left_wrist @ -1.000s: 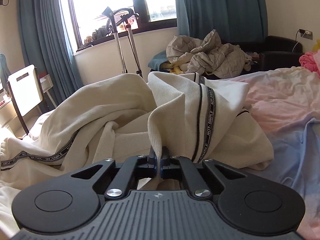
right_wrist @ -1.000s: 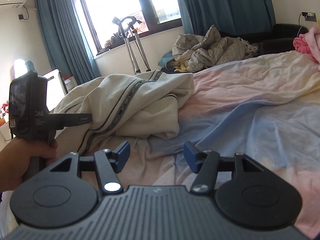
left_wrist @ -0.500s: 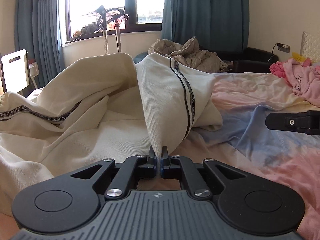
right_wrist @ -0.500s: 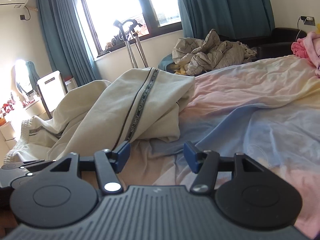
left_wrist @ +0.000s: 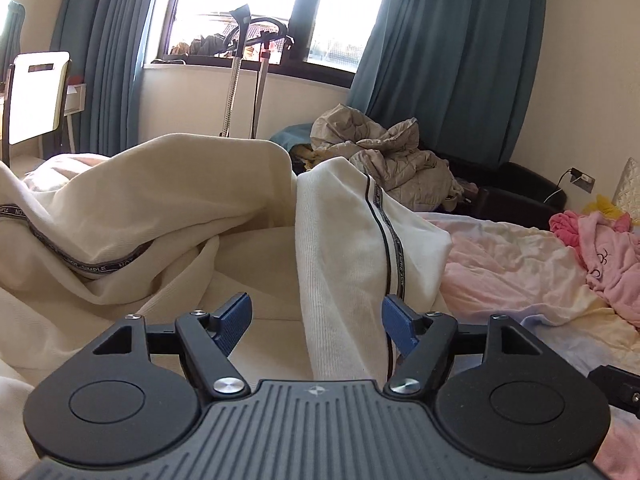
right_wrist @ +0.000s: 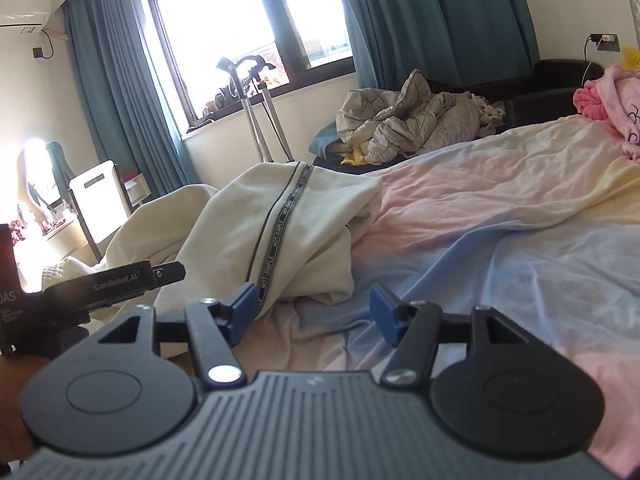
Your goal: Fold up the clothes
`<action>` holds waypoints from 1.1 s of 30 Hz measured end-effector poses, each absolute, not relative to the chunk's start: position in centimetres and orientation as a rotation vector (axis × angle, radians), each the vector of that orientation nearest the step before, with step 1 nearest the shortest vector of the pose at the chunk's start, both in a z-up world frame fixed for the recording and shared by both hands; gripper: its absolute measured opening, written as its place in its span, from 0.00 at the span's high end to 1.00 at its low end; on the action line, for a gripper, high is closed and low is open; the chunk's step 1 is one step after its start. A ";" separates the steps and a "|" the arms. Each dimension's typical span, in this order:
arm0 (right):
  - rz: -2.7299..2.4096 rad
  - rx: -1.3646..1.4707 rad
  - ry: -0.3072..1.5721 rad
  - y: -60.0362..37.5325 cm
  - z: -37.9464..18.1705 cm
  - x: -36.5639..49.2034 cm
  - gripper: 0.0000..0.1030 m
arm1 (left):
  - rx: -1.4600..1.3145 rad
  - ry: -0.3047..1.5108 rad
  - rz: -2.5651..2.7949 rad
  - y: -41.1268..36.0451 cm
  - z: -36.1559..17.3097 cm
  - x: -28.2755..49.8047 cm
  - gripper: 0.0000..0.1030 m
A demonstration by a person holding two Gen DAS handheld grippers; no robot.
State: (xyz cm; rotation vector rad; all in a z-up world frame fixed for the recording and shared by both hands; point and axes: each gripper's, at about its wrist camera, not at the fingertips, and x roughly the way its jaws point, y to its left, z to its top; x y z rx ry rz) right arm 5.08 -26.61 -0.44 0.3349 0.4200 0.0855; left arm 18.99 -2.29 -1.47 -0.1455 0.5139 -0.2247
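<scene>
A cream garment (left_wrist: 168, 204) with a black lettered stripe lies bunched on the bed. In the left wrist view a folded band of it (left_wrist: 340, 264) runs down between the blue fingertips. My left gripper (left_wrist: 318, 322) is open, its jaws standing wide on either side of that band. In the right wrist view the garment (right_wrist: 288, 220) lies heaped ahead and to the left. My right gripper (right_wrist: 314, 312) is open and empty over the sheet, its left fingertip (right_wrist: 244, 310) close to the garment's hem. The left gripper (right_wrist: 116, 284) shows at the left edge there.
The bed sheet (right_wrist: 500, 232) is pastel pink, blue and yellow. A pink garment (left_wrist: 604, 252) lies at the right. A beige quilted heap (right_wrist: 412, 120) sits on a dark sofa beyond the bed. A white chair (left_wrist: 34, 92) and a steamer stand (left_wrist: 236, 72) stand by the window.
My left gripper has opened and let go of the cream garment it was pinching. The garment fold has sunk lower. The right gripper has stayed open and shifted slightly.
</scene>
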 end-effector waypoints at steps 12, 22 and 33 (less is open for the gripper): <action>0.026 0.466 0.454 -30.7 -2.8 7.3 0.39 | 0.053 0.708 -0.212 -11.0 -1.0 30.3 0.92; -0.044 0.550 0.379 -33.5 -2.0 6.1 0.39 | 0.190 0.648 -0.571 -15.8 0.2 19.1 0.97; -0.013 0.493 0.423 -32.3 -2.6 6.6 0.39 | 0.194 0.647 -0.469 -14.2 -6.4 12.0 0.93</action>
